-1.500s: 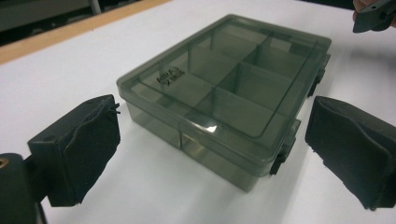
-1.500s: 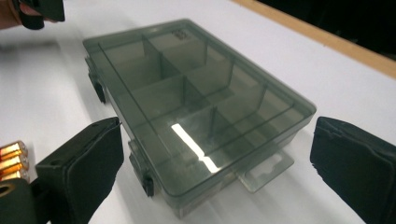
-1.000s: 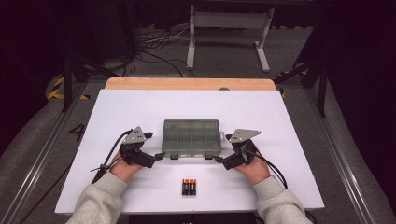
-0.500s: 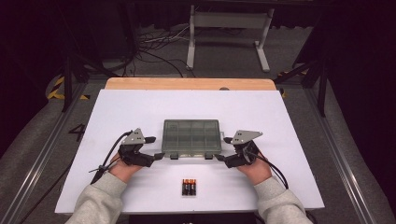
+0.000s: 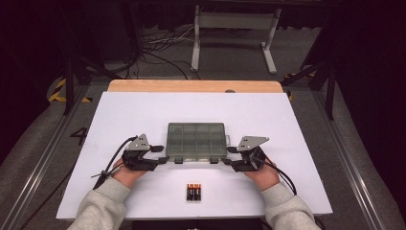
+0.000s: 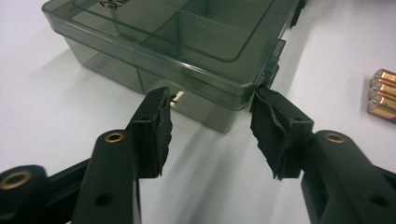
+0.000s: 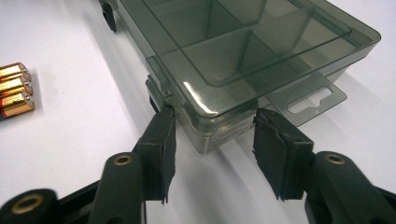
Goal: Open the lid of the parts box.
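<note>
A smoky clear compartment box (image 5: pixel 196 140) with its lid down lies at the middle of the white table. My left gripper (image 5: pixel 162 154) stands open at the box's near left corner. In the left gripper view that corner (image 6: pixel 224 98) sits between the two pads of the left gripper (image 6: pixel 212 100), one pad close to a dark latch (image 6: pixel 273 65). My right gripper (image 5: pixel 229 156) is open at the near right corner. The right gripper view shows the right gripper (image 7: pixel 215 116) straddling the box (image 7: pixel 243 46). Three batteries (image 5: pixel 193 191) lie side by side near the front edge.
The white table sheet (image 5: pixel 119 115) has bare room left, right and behind the box. A wooden strip (image 5: pixel 191 86) runs along the far edge. Beyond it are floor cables (image 5: pixel 158 52) and a metal stand (image 5: pixel 234 28). The batteries (image 6: pixel 382 93) (image 7: pixel 14 91) lie beside each gripper.
</note>
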### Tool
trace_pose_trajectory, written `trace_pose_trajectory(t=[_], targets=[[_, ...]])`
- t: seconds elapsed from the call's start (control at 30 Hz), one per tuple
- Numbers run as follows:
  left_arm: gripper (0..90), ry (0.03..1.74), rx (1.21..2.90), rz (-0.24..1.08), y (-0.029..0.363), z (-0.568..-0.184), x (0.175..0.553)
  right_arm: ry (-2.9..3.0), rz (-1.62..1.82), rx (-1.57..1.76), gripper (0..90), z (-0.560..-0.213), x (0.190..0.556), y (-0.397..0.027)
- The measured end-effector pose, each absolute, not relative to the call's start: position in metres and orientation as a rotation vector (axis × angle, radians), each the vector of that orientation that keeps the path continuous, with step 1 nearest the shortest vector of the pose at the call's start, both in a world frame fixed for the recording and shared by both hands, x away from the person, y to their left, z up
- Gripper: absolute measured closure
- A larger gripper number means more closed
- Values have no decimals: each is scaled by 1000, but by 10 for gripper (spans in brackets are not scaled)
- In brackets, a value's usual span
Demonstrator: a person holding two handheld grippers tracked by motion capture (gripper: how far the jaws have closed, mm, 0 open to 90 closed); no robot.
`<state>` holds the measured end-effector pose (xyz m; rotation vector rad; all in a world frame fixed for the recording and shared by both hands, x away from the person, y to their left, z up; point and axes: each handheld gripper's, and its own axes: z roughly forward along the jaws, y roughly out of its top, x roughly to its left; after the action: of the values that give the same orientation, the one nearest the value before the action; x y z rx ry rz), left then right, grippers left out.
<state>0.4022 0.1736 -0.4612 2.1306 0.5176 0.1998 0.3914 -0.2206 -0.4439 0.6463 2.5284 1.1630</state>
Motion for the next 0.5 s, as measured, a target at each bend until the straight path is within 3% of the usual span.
trace_pose_trajectory(t=[0.23,0.5], targets=[[592,487,2150,199,171,-461,400,2537,1169,661,556,-445,392,-222],[613,481,2157,204,171,-461,399,2538,1176,665,562,-445,392,-222]])
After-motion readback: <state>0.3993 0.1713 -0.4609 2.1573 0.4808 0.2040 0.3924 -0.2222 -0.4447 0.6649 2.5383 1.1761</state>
